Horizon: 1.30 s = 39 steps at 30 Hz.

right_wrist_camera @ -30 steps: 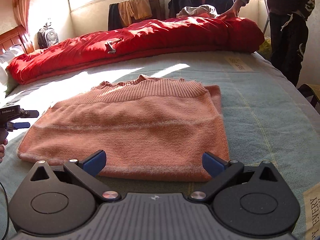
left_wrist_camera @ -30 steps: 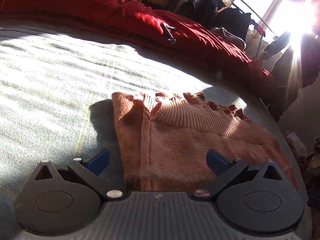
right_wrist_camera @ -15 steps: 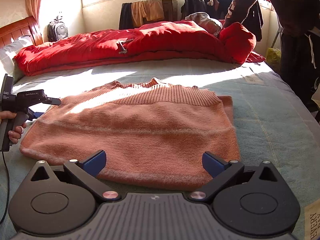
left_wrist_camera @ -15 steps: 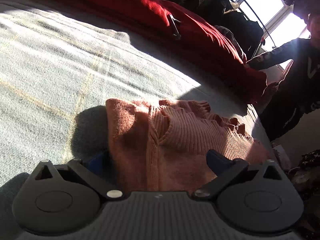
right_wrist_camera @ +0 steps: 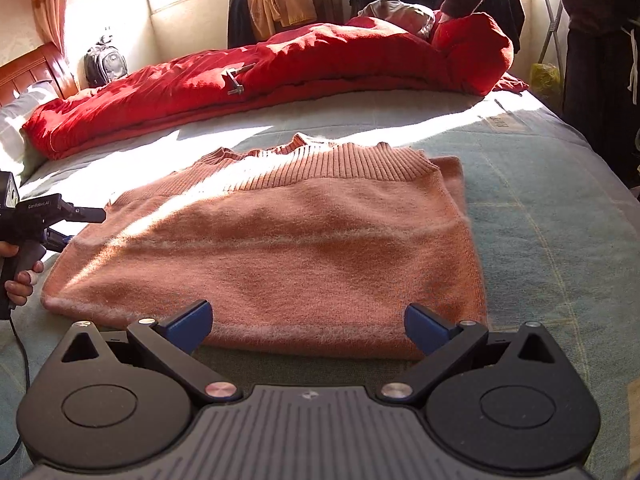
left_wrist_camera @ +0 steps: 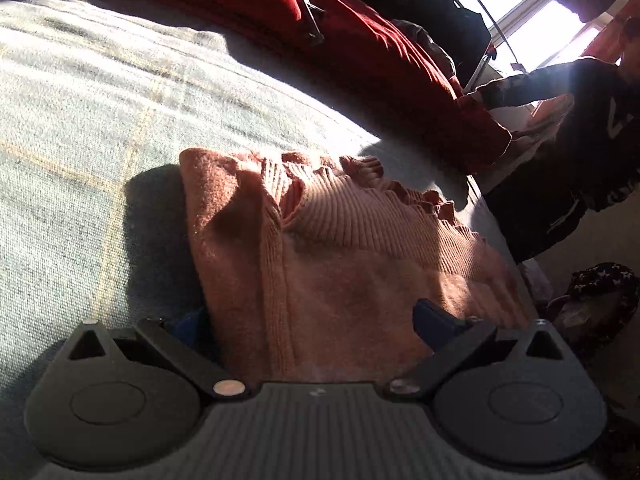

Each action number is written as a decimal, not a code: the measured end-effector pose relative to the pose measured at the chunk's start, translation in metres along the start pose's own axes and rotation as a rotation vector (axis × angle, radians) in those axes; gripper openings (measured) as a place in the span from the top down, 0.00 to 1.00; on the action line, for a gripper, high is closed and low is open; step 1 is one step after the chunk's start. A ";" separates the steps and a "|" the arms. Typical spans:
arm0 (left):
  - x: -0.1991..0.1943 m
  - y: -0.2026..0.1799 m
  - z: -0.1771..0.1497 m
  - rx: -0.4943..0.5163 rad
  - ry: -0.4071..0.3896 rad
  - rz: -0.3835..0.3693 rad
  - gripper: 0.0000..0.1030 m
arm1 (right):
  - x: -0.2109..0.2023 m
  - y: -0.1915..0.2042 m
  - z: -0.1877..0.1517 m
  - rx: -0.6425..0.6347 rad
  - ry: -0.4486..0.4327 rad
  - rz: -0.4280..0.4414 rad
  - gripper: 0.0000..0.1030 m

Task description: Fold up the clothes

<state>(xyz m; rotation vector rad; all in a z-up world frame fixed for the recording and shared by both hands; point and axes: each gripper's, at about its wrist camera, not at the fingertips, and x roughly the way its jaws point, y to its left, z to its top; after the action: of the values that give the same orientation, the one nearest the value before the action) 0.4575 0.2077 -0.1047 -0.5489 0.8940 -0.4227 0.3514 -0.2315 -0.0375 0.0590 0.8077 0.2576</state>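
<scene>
One sweater (right_wrist_camera: 280, 256), two grippers, one red quilt (right_wrist_camera: 248, 80) and one bystander in dark clothes (right_wrist_camera: 596, 60) were in view.

The sweater, taken as the landmark, lay folded flat on the grey-green bedspread (right_wrist_camera: 560, 216), in front of the quilt. It was a fuzzy salmon-orange knit with a ribbed band along its far edge and a faint pale stripe across its middle. In the right wrist view its long axis ran left to right, the ribbed band pointing toward the quilt.

At the sweater's left end sat the left gripper (left_wrist_camera: 312, 320), jaws spread wide with the folded end lying between them; one blue finger was partly hidden behind the cloth.

At the sweater's near edge hovered the right gripper (right_wrist_camera: 308, 324), jaws equally wide, gripping nothing.

The bystander stood beyond the sweater's right end.
</scene>
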 end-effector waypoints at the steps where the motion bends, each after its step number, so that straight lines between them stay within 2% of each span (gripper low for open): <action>1: 0.002 0.000 0.001 -0.005 -0.001 0.001 0.01 | 0.000 -0.001 0.000 0.006 0.013 0.002 0.00; 9: 0.008 -0.002 0.003 0.011 -0.005 0.021 0.01 | 0.003 0.013 0.013 -0.009 0.018 0.027 0.00; 11: 0.007 0.000 0.001 0.014 -0.019 0.010 0.01 | 0.004 0.017 0.014 -0.032 -0.018 0.066 0.00; 15: 0.006 0.000 -0.001 0.009 -0.032 0.007 0.01 | -0.001 0.030 0.016 -0.117 -0.168 0.140 0.00; 18: 0.008 -0.004 0.001 0.021 -0.017 0.028 0.01 | 0.003 0.041 0.024 -0.186 -0.149 0.169 0.00; 20: 0.008 -0.007 0.001 0.029 -0.010 0.040 0.01 | 0.006 0.046 0.024 -0.213 -0.132 0.158 0.00; 26: 0.008 -0.009 0.000 0.049 -0.009 0.051 0.01 | 0.018 0.041 0.027 -0.057 0.013 0.142 0.00; 29: 0.008 -0.006 -0.001 0.058 -0.015 0.033 0.01 | 0.017 0.043 0.026 -0.073 -0.002 0.157 0.00; 34: 0.012 -0.001 0.009 0.037 0.002 0.010 0.01 | 0.017 0.051 0.025 -0.092 -0.104 0.231 0.00; 39: 0.015 -0.001 0.013 0.028 0.020 0.006 0.01 | 0.020 0.060 0.028 -0.162 -0.108 0.214 0.00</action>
<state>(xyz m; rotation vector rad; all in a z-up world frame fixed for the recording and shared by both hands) 0.4766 0.2016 -0.1064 -0.5168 0.9077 -0.4358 0.3729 -0.1668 -0.0231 0.0070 0.6705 0.5170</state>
